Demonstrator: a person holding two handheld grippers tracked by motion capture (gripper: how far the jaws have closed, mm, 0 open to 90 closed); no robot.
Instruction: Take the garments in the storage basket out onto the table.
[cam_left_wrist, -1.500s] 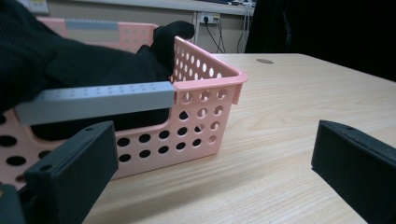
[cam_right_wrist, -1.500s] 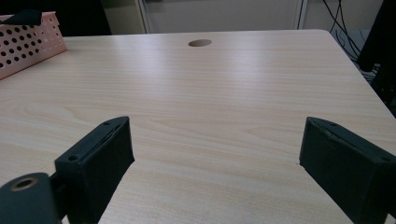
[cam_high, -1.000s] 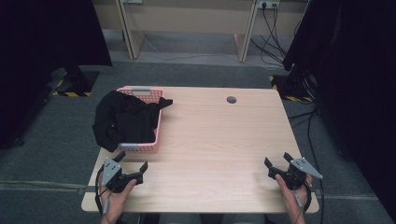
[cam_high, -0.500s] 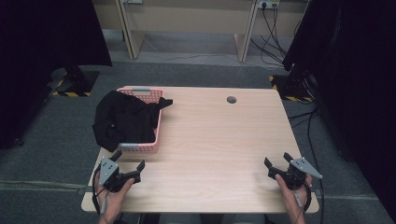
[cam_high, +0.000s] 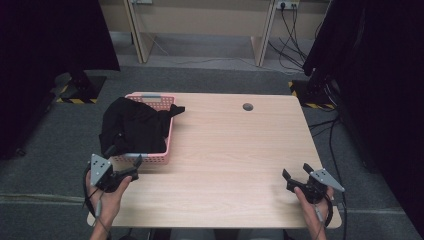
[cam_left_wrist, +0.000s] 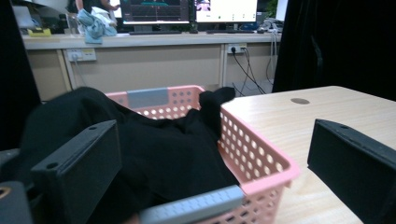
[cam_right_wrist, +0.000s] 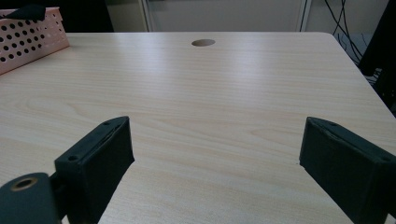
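The left gripper (cam_high: 131, 173) has drifted a little further toward the near-left edge of the table (cam_high: 235, 150) than it was a second ago, and it now sits just near of the pink basket (cam_high: 165, 150), pointing at the basket's near end; its jaws are spread wide, with nothing between them. In the left gripper view the basket's near rim lies between the two black jaws. The black garment (cam_high: 132, 127) is heaped in the basket as before, spilling over the left wall and draping one corner across the far right rim. The right gripper (cam_high: 295, 177) has not moved: it rests at the near-right corner of the table, released, jaws wide apart over bare wood. The round cable hole (cam_high: 247, 106) lies at the far middle of the table.
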